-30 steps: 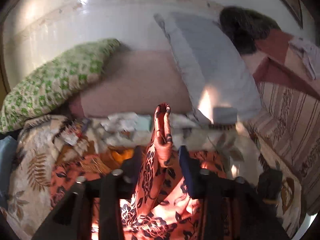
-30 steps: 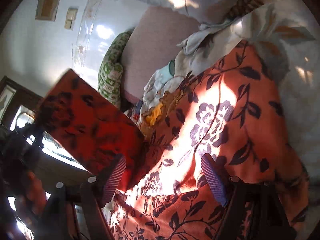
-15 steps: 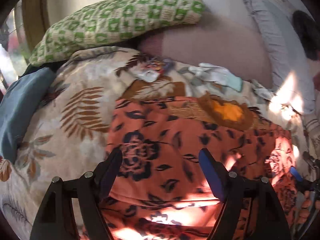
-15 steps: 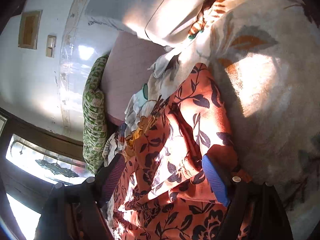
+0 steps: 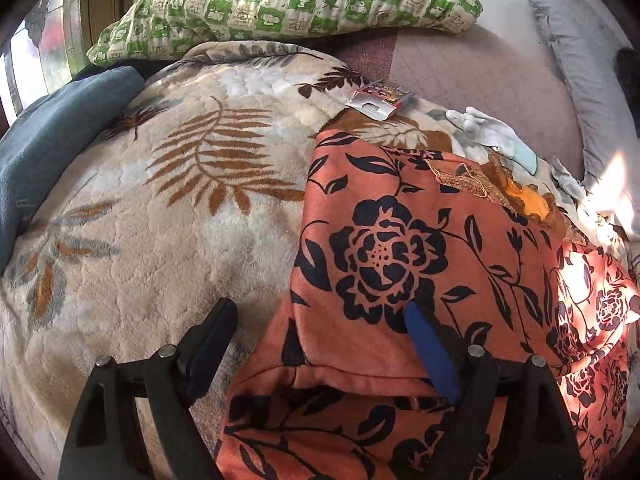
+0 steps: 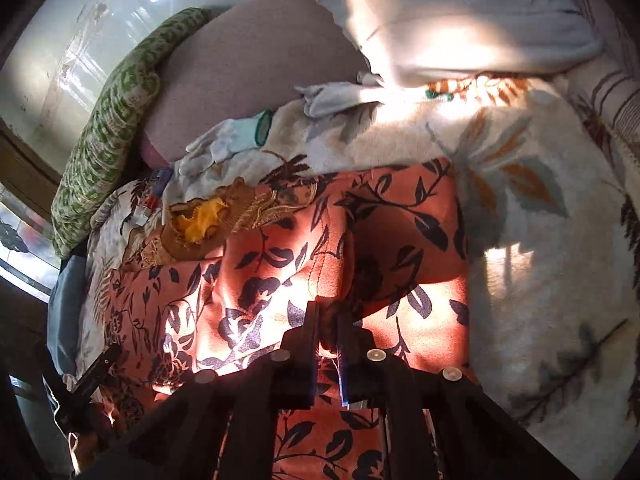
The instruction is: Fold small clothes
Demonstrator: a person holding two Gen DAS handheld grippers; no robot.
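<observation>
An orange garment with black flowers [image 5: 400, 248] lies spread on a cream leaf-print blanket [image 5: 168, 216]. My left gripper [image 5: 320, 328] hangs just above the garment's left edge with its jaws opening wide. One of its fingers [image 5: 430, 354] is over the cloth, the other over the blanket, and the pads press on nothing. In the right wrist view my right gripper [image 6: 329, 326] is shut on a raised fold of the orange garment [image 6: 280, 264] near its near edge.
A green patterned pillow [image 5: 288, 4], a mauve cushion [image 5: 480, 80] and a grey pillow [image 5: 580, 64] line the back. A teal cloth [image 5: 52, 140] lies at the left. A small red packet [image 5: 378, 98], white gloves [image 5: 492, 132] and a yellow-brown embroidered cloth [image 5: 516, 196] lie beyond the garment.
My left gripper let go of the strip of orange cloth, swung left and down, and widened. My right gripper closed on a fold of the garment, which now lies flatter.
</observation>
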